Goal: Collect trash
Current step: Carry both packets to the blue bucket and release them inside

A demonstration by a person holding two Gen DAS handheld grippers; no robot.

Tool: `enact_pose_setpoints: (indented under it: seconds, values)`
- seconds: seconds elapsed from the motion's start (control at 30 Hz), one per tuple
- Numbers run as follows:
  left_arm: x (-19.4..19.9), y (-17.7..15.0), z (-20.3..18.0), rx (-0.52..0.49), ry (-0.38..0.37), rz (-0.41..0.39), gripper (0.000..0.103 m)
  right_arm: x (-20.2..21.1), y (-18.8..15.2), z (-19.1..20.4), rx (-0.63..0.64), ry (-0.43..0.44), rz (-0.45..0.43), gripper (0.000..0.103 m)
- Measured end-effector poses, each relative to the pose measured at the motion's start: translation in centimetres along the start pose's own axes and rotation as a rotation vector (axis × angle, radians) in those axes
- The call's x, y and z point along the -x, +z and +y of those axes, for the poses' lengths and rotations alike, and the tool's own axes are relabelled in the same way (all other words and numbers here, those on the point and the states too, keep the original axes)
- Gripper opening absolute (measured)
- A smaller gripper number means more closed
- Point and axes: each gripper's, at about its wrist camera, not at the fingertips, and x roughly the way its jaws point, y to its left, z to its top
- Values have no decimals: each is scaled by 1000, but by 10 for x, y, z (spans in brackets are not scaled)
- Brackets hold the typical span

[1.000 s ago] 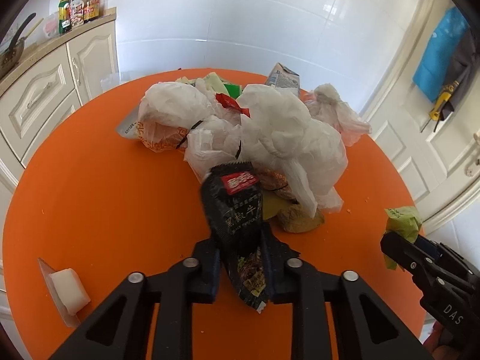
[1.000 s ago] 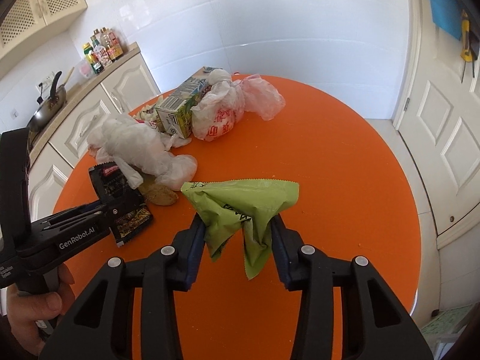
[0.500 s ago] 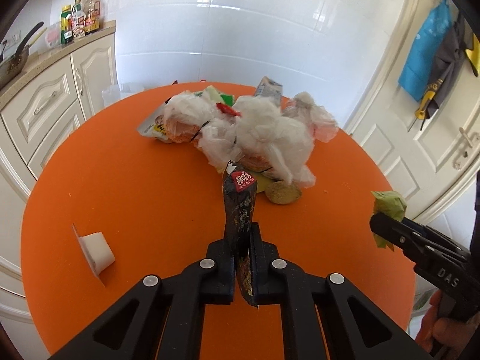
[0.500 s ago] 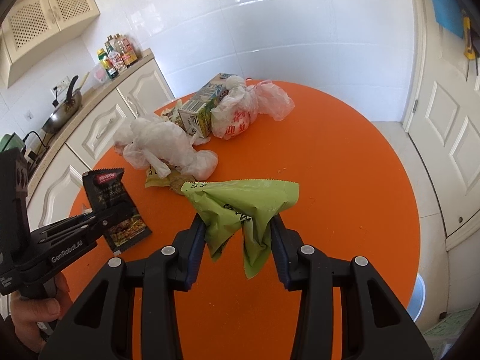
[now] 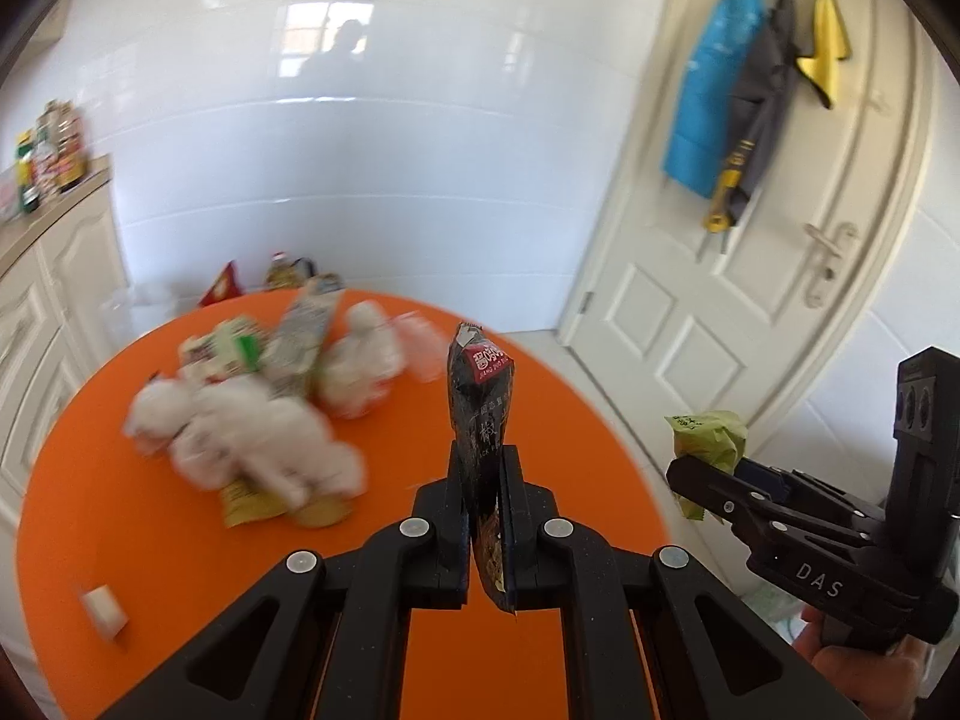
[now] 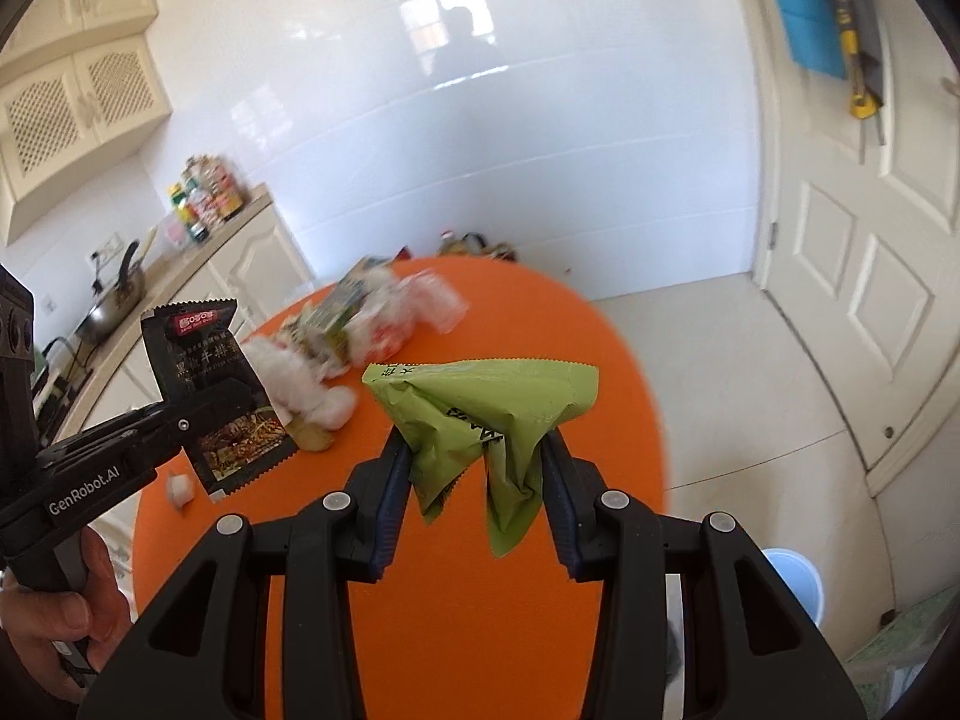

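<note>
Right now I have both tongs loaded above the round orange table (image 6: 480,630). My left gripper (image 5: 485,480) is clamped narrow on a black snack wrapper (image 5: 480,414), which stands on edge between the pads; from the right wrist camera I see its broad face, with a serrated top, a red label, white Chinese characters and a food photo at the bottom. My right gripper (image 6: 477,468) is closed partway on a crumpled light green wrapper (image 6: 480,408) with a zigzag edge and dark print I cannot read. Both wrappers hang clear of the tabletop. Behind them lies the blurred trash pile (image 5: 264,420): white plastic bags, a drink carton (image 6: 336,312) and a yellowish packet. A small white cup (image 5: 105,603) sits apart near the table's left edge. "GenRobot.AI" is printed on the left tool, "DAS" on the right.
</note>
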Motion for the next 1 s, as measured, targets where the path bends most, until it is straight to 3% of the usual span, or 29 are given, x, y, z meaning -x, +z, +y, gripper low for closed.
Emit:
enact_pose_setpoints:
  seconds: [0.23,0.37,0.53,0.77,1.0]
  values:
    - [-48,18,-73,-127,-185,60,4,57,-2,-86,-107,-197,-74,41]
    - [-93,7,-120,-194,-290,174,4,76,-20,-149,-187,-326,-49,41]
    - [-162,-19,-172,-268,-353,338,4,79,-56,-219,-294,-422,17,41]
    - [-286,-49,-225,-345,-354,535,4,41,-109,-295,-468,-438,129,41]
    - [-420,-63,-287,-329,-321,724,4,3,-152,-353,-621,-425,198,41]
